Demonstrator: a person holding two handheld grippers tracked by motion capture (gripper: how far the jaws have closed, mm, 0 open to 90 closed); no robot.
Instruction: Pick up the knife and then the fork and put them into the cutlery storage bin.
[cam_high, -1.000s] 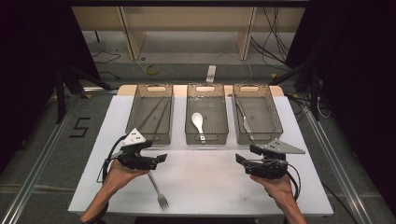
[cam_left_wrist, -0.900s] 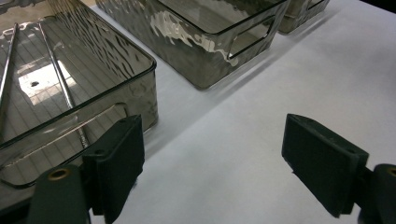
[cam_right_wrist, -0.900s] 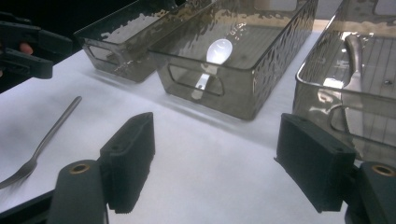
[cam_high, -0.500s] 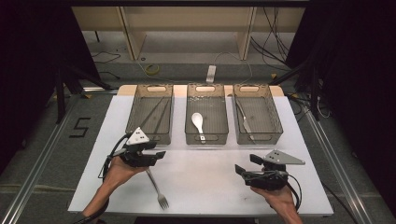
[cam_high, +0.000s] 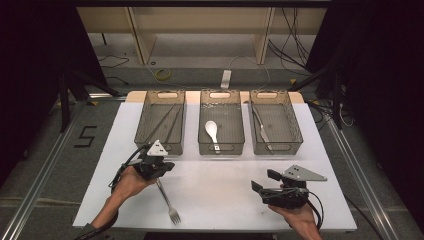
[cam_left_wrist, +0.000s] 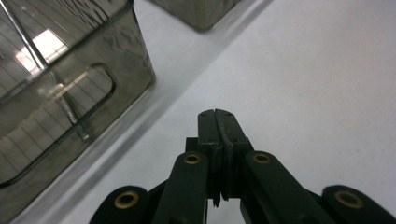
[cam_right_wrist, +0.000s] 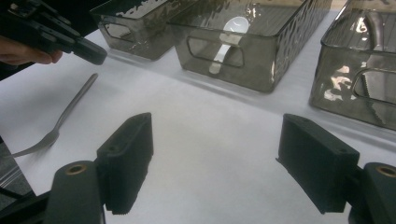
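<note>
A metal fork (cam_high: 167, 200) lies on the white table (cam_high: 225, 185), tines toward the near edge; it also appears as the fork (cam_right_wrist: 60, 123) in the right gripper view. My left gripper (cam_high: 167, 167) hovers over the end of the fork's handle. Its jaws have just been closing and now meet, with nothing between them (cam_left_wrist: 217, 114). It shows again as the left gripper (cam_right_wrist: 88, 49) above the handle tip. My right gripper (cam_high: 264, 181) rests at the near right, jaws wide apart and empty (cam_right_wrist: 217, 126).
Three smoky plastic bins stand in a row at the back. The left bin (cam_high: 141, 120) holds thin metal sticks, the middle bin (cam_high: 221, 147) a white spoon (cam_high: 212, 131), and the right bin (cam_high: 299, 125) a knife (cam_high: 261, 130).
My right gripper has drifted a little toward the near edge. The left hand has kept its place over the fork's handle, and the fork has not moved.
</note>
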